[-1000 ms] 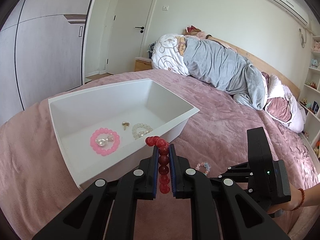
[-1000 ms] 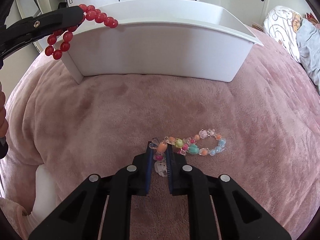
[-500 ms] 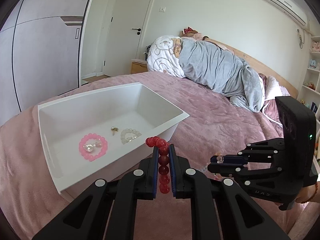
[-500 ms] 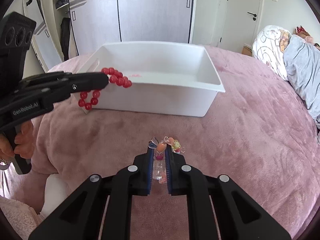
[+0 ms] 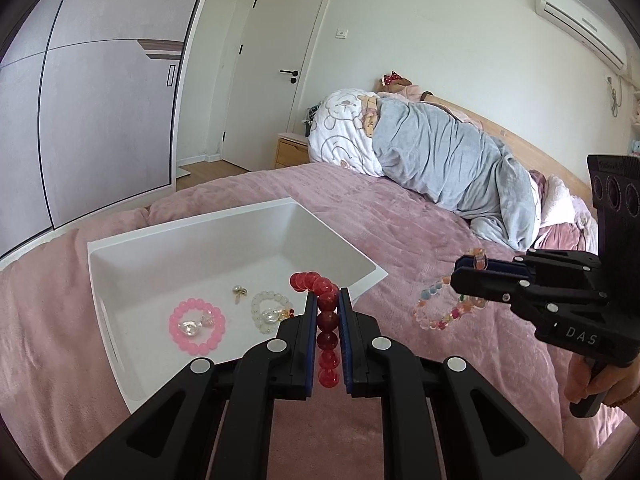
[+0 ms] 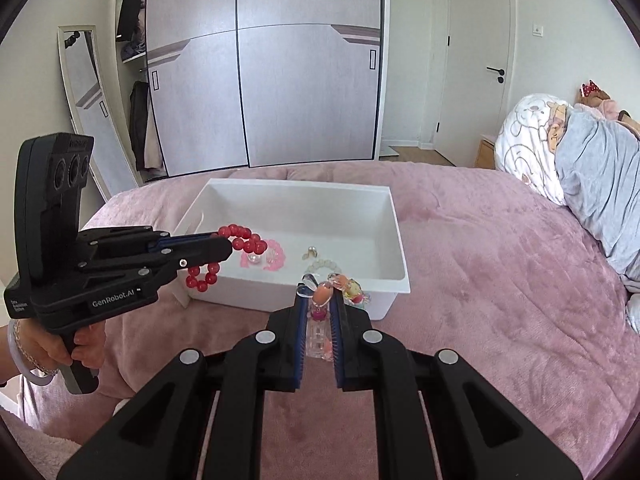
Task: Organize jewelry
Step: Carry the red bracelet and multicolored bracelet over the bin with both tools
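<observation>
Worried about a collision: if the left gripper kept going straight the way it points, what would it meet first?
Probably the white bin: the left gripper, shut on the red bead bracelet, points at its near rim. Depth is uncertain.

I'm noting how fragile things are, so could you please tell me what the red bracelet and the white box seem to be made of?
Red bracelet: glossy, slightly translucent round beads, probably glass or resin; light glints on them and shows through.
White box: smooth matte plastic by its look, with thin, evenly moulded walls and a flat rim; I can't rule out painted wood.
</observation>
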### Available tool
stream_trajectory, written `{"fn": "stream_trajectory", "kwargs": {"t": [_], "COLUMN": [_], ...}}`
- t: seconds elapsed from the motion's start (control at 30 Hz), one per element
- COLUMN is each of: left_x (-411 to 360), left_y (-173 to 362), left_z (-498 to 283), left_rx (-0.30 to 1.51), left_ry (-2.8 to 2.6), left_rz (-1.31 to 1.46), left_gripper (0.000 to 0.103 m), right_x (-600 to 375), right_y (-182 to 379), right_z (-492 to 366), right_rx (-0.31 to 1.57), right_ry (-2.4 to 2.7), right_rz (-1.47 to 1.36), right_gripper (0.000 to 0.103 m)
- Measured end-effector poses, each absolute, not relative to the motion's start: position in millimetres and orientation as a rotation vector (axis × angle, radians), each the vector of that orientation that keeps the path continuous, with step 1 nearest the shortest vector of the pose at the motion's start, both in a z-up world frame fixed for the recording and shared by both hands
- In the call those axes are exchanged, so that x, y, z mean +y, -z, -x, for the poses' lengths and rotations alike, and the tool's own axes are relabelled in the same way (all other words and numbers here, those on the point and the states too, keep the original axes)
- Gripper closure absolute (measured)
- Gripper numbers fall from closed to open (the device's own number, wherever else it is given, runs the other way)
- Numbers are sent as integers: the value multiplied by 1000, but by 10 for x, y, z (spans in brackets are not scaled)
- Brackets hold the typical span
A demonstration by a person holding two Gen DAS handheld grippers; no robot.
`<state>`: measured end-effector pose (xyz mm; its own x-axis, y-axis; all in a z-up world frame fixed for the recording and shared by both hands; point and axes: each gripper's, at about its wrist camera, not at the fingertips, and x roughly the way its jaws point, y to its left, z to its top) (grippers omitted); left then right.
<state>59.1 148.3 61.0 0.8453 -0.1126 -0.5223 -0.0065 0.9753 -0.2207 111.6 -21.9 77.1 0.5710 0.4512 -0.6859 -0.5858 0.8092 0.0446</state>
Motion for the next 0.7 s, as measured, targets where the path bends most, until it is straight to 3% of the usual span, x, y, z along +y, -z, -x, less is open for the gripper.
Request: {"fn": "stream_trajectory", "kwargs": {"t": [0.37,0.7], "left_x": [1823,2293], "left_y": [-736,-557], "left_z": [-758,-1198], "left_rx": [565,683], "left_ry": [-11,-103], "left_rz": [189,205], "left_gripper": [88,88], "right_x": [137,522], "right_y": [-951,-693], "right_z": [-1562,-2268], "right_rx": [700,793], "right_ry": [-653,-671], "right_rz": [211,153], "right_gripper": [92,92]}}
